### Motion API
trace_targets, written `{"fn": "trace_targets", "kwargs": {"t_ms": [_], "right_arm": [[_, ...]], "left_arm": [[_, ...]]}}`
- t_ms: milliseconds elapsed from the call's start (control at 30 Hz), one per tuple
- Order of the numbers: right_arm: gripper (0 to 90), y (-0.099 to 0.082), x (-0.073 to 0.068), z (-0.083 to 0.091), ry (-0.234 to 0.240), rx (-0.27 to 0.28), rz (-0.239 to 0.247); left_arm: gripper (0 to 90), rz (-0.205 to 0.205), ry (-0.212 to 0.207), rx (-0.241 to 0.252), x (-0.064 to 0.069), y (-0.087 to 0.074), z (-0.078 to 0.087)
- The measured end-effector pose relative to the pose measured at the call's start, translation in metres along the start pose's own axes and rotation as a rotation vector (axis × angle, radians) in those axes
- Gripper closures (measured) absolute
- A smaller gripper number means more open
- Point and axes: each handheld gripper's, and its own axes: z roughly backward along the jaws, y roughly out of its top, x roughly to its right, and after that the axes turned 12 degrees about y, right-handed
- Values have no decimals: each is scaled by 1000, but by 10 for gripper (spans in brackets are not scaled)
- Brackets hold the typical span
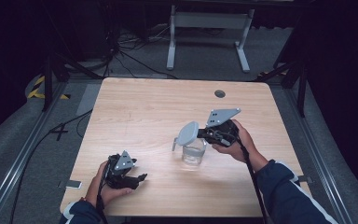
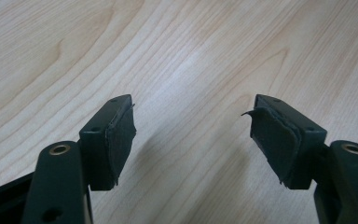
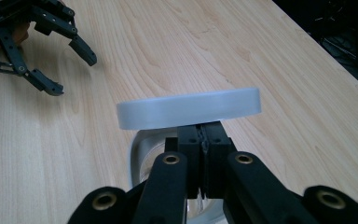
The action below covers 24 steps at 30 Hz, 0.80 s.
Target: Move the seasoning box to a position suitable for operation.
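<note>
Black jaws of the right gripper (image 3: 204,140) sit pinched on the grey lid (image 3: 189,108) held over the glass jar (image 1: 194,153) near the table's (image 1: 158,107) centre, best kept level, while the left gripper (image 1: 137,179), jaws apart and empty, waits at eight o'clock.

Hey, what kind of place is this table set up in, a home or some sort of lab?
Most likely a lab or recording studio, not a home. The light wooden table stands between metal floor rails on grey carpet, black cables trail across the floor, dark curtains surround it, and a white metal desk frame stands behind.
</note>
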Motion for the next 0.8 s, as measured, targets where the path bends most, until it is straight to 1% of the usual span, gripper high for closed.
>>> {"fn": "trace_targets", "kwargs": {"t_ms": [133,167,267,333,367,400,433,467,533,567,600,633,667,700,733,767,800], "right_arm": [[889,6,1,-3,4,-5,5],[889,8,2,-4,6,-6,9],[889,10,2,-7,13,6,5],[889,11,2,-8,13,10,5],[888,13,2,-11,17,14,7],[888,13,2,-11,17,14,7],[888,13,1,-12,16,15,9],[888,15,1,-13,20,19,10],[888,17,1,-15,19,20,15],[888,17,1,-15,19,20,15],[888,18,2,-16,16,20,19],[888,18,2,-18,17,23,23],[888,18,2,-19,19,23,17],[888,18,2,-20,20,21,19],[888,19,3,-21,20,21,18],[888,19,3,-21,19,21,20],[887,19,3,-21,21,23,20]], "left_arm": [[306,14,4,2,0,-1,-1],[305,7,11,-2,0,-2,-2],[306,11,6,3,-1,-3,-2],[306,8,10,4,-1,-3,-1],[307,13,9,3,-2,-3,-1],[307,7,17,5,-2,-3,-1],[308,7,17,7,-2,-3,-1],[311,27,9,10,-1,-3,-2],[311,19,11,16,-2,-1,-2],[311,19,4,15,-2,0,-2],[311,38,-7,21,0,0,-3],[310,32,-12,18,0,0,-4],[310,31,-14,7,1,0,-5],[311,28,-12,9,1,0,-7],[311,20,-10,-1,0,-1,-7],[311,21,-16,-12,-1,-2,-8],[310,33,-10,-4,-1,-3,-9]]}}
